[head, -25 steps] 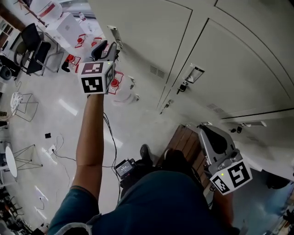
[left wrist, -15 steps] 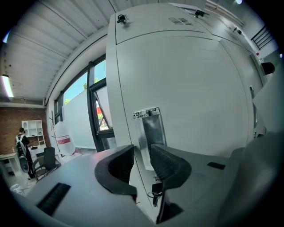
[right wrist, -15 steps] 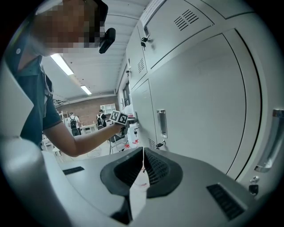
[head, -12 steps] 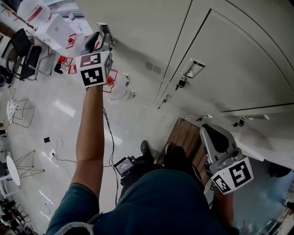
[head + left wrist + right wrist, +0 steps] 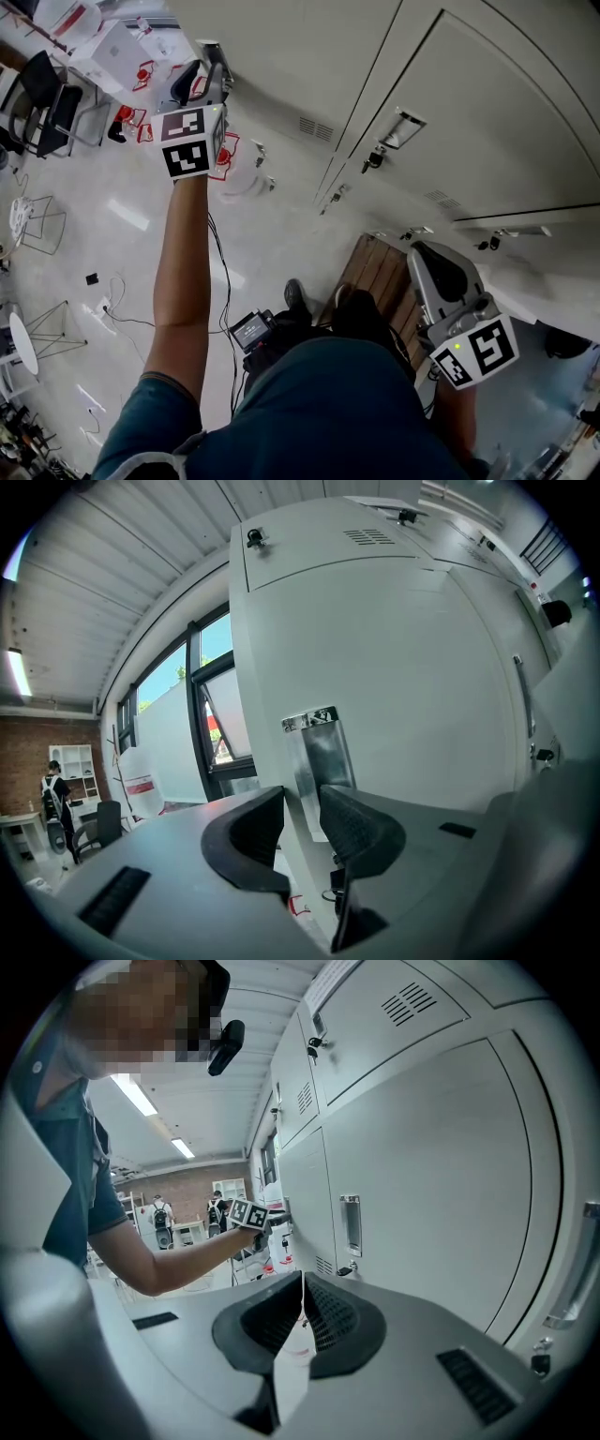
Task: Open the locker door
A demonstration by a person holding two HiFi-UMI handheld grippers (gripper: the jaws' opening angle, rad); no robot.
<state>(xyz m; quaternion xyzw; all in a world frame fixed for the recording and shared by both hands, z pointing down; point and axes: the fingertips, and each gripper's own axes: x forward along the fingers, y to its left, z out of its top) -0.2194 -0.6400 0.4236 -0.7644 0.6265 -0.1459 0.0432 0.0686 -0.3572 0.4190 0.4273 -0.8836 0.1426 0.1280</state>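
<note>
The pale grey locker door [image 5: 281, 47] [image 5: 412, 667] carries an upright metal handle [image 5: 210, 47] [image 5: 319, 752] near its left edge. My left gripper [image 5: 211, 71] [image 5: 302, 822] is raised up to it at arm's length. Its jaws have just been opening and now stand apart, with the lower part of the handle between them. I see no pad pressing on it. My right gripper [image 5: 427, 255] [image 5: 302, 1288] hangs low at the right, by another locker door. It is shut, with nothing between its fingers.
A second recessed handle [image 5: 400, 128] with a key lock [image 5: 373, 159] sits on the neighbouring door. By my feet lies a slatted wooden board [image 5: 375, 277]. Chairs [image 5: 52, 89], cables [image 5: 122, 319] and red-and-white items [image 5: 225, 155] lie on the floor at left.
My left gripper has risen from just below the handle to around it. The right gripper has stayed where it was.
</note>
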